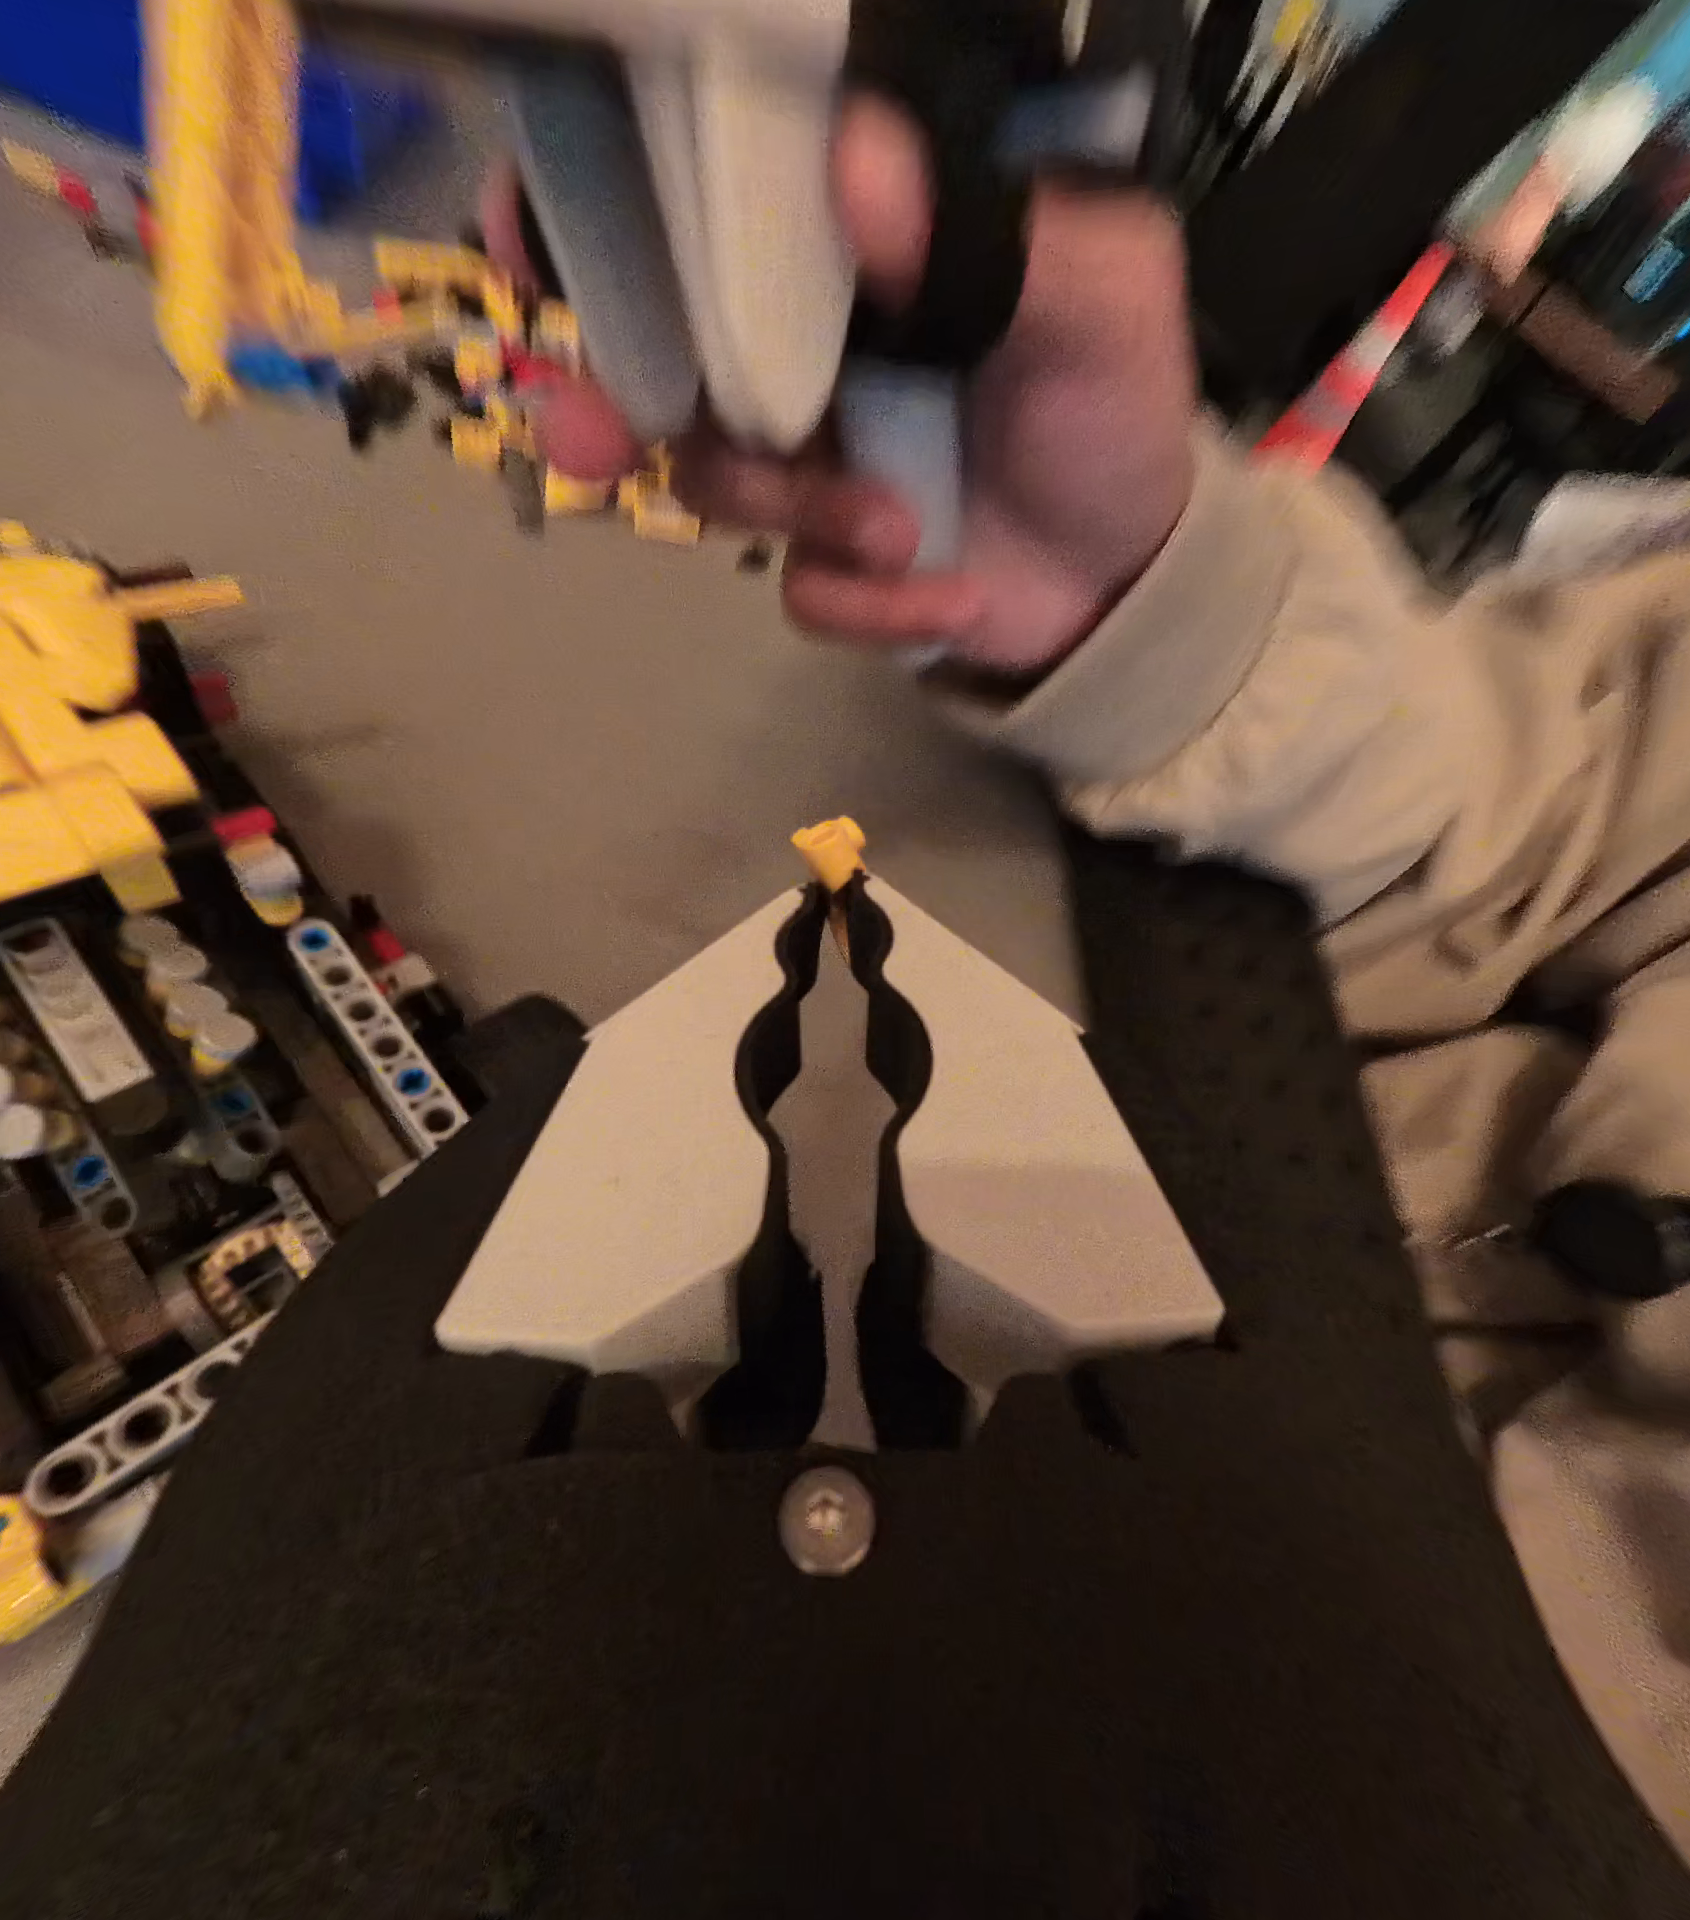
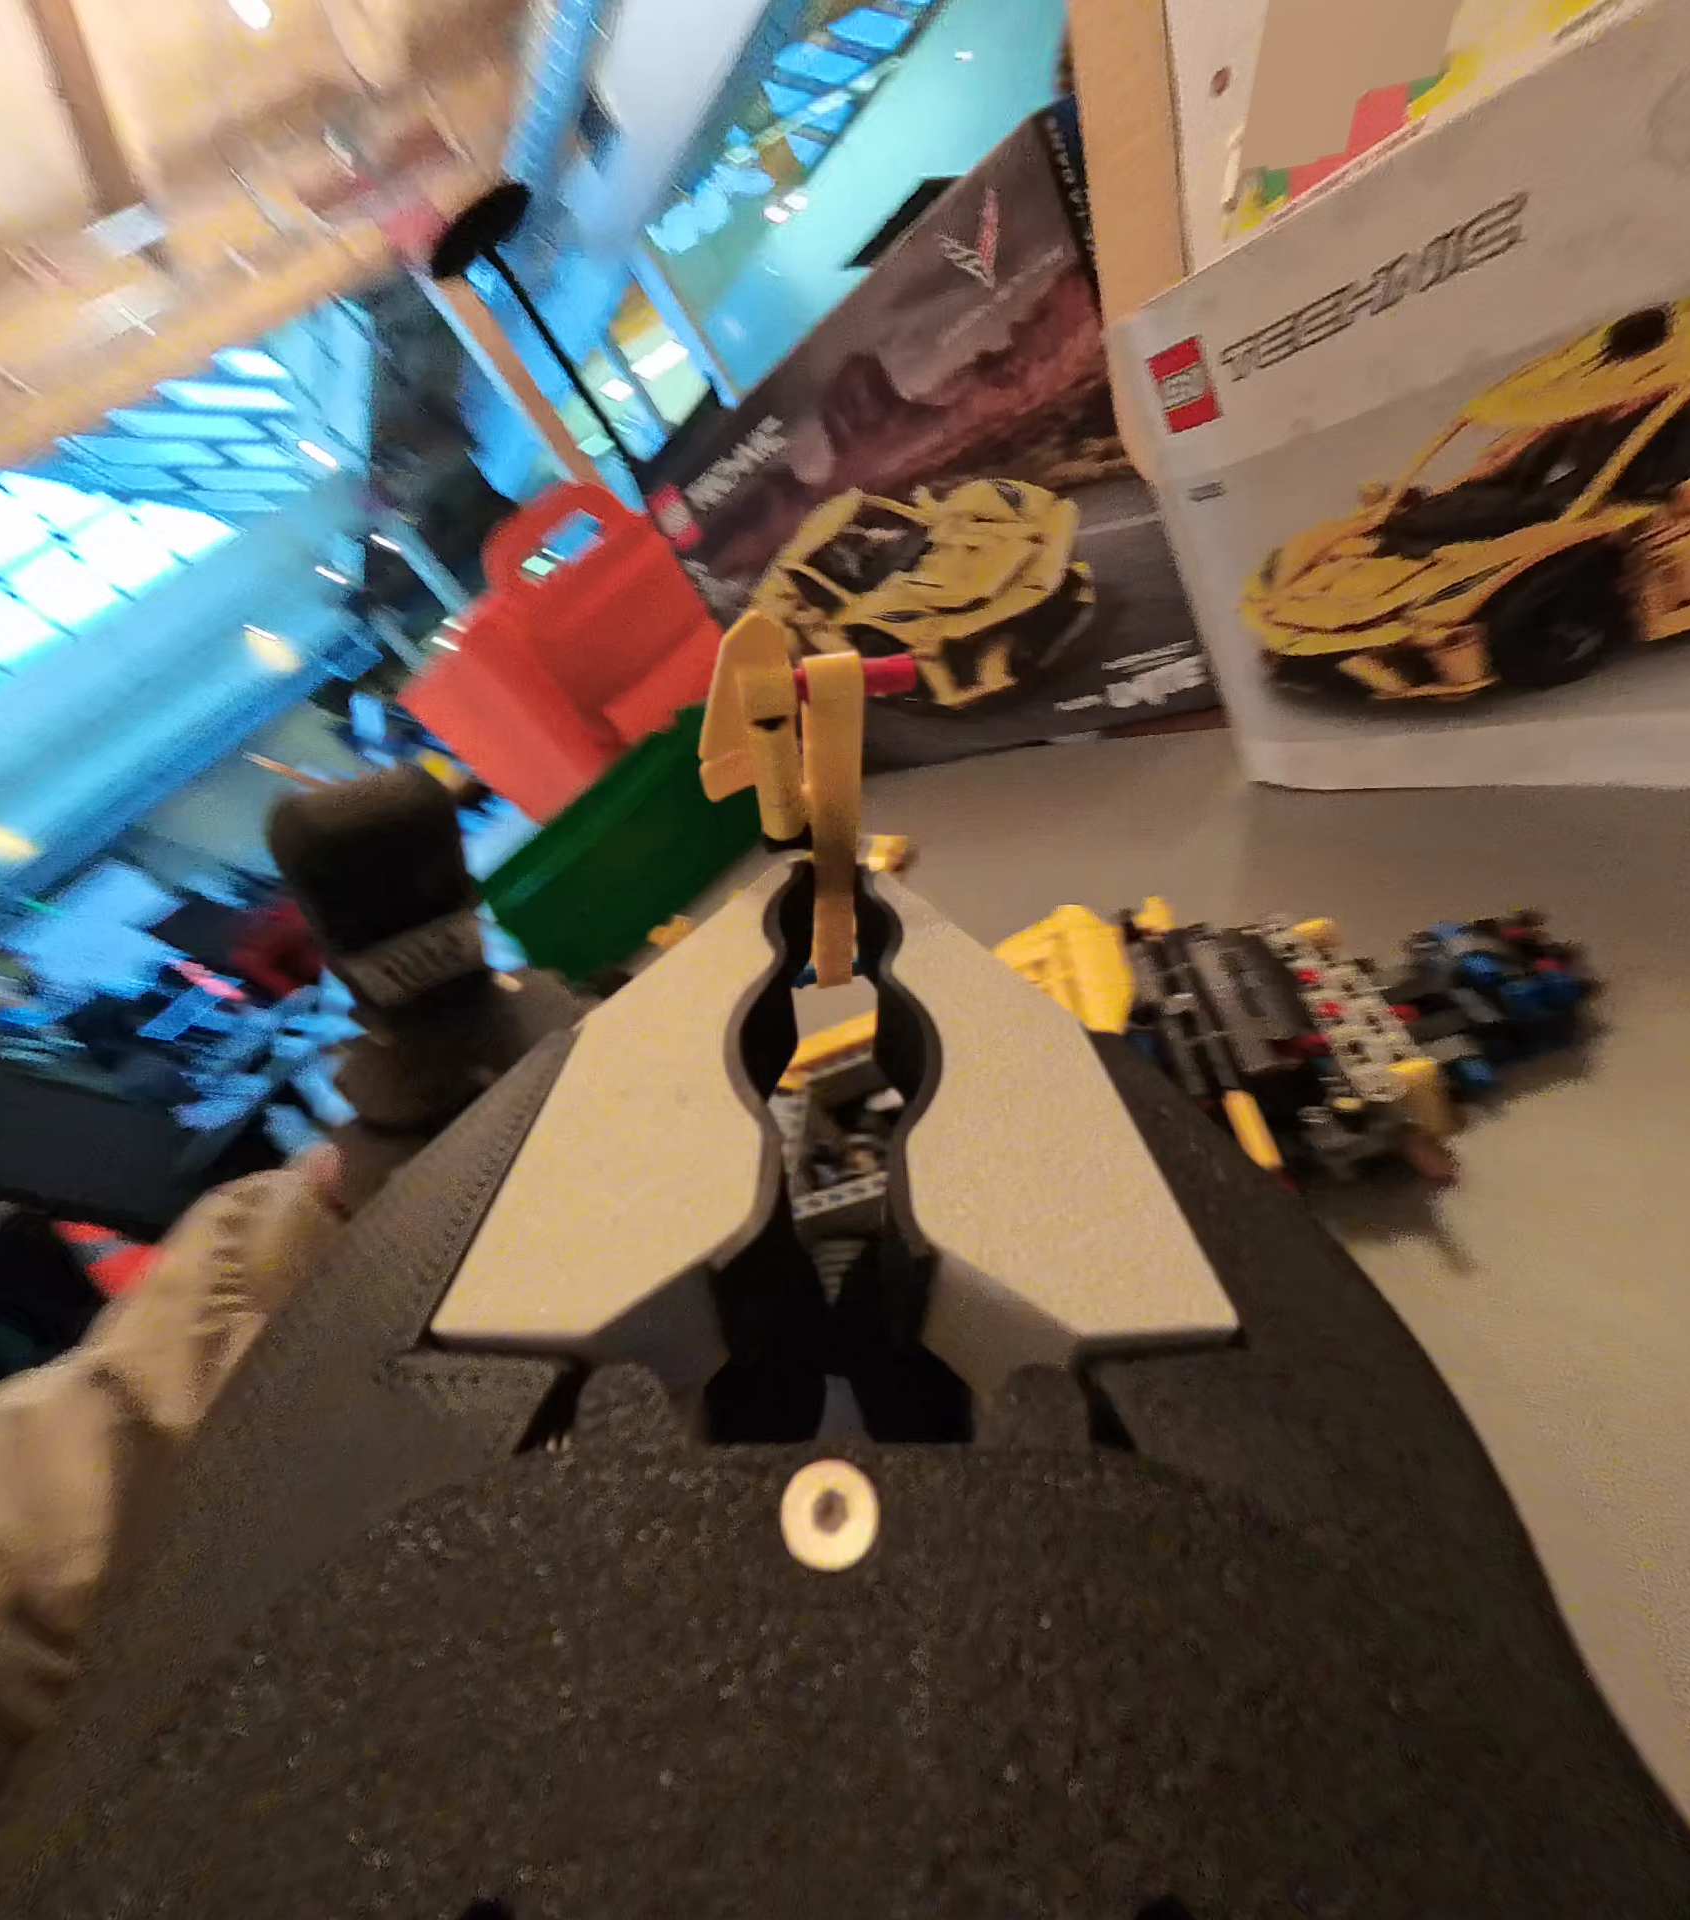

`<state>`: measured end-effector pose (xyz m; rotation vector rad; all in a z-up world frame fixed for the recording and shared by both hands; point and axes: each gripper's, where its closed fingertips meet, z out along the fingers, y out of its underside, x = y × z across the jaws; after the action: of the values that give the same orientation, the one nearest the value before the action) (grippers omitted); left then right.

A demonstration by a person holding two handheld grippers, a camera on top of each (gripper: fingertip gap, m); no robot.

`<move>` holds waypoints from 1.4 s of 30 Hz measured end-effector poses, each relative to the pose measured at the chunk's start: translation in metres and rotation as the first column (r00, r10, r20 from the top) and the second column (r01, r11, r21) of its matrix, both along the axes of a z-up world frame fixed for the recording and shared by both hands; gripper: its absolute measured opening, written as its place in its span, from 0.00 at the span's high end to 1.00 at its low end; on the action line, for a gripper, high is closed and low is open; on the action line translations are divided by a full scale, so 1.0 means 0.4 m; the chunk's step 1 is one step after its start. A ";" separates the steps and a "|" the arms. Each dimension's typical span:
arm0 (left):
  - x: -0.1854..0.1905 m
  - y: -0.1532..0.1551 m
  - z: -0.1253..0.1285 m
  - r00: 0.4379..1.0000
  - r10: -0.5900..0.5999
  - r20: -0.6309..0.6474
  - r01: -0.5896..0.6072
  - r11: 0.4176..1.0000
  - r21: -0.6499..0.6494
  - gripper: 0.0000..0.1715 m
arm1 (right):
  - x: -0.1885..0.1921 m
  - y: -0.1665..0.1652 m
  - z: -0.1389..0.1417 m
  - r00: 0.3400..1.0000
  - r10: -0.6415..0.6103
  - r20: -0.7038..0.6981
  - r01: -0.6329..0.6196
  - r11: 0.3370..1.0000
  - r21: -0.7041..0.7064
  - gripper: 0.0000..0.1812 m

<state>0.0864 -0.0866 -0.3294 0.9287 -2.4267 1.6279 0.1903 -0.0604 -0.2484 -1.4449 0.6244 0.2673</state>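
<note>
While the left wrist view is pretty blurry, the left gripper (image 1: pixel 833 902) clearly has its jaws pinching a tiny yellow connector piece (image 1: pixel 828 850) at the tips, above the grey table (image 1: pixel 529 727), beside the half-built car chassis (image 1: pixel 82 1039). In the right wrist view, the right gripper (image 2: pixel 830 894) is clamped on a yellow beam assembly (image 2: pixel 799 748) with a red pin (image 2: pixel 877 677), held up in front of the set boxes (image 2: pixel 1443 499).
</note>
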 end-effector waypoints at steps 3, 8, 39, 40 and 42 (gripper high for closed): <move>-0.010 -0.029 -0.078 1.000 -0.030 0.001 0.030 0.986 0.163 0.98 | -0.010 0.003 0.008 0.983 0.109 -0.151 -0.091 0.989 0.120 0.97; -0.010 -0.045 -0.115 0.999 -0.040 0.031 0.031 0.967 0.253 0.98 | -0.013 -0.004 0.025 0.918 0.242 -0.313 -0.149 0.944 0.293 0.97; 0.169 0.122 0.139 0.628 0.362 0.689 -0.589 0.799 0.117 0.88 | -0.028 0.032 -0.015 0.991 0.087 -0.098 -0.086 0.996 0.014 0.97; 0.168 0.119 0.137 0.633 0.358 0.686 -0.583 0.804 0.119 0.88 | -0.030 0.034 -0.017 0.989 0.098 -0.112 -0.097 0.995 0.016 0.97; 0.169 0.122 0.137 0.629 0.355 0.691 -0.588 0.799 0.125 0.88 | -0.027 0.035 -0.024 0.987 0.096 -0.125 -0.095 0.995 0.011 0.97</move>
<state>0.1539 -0.0379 -0.2746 1.3610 -3.2250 1.9869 0.1793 -0.0465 -0.2581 -1.4631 0.6565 0.4376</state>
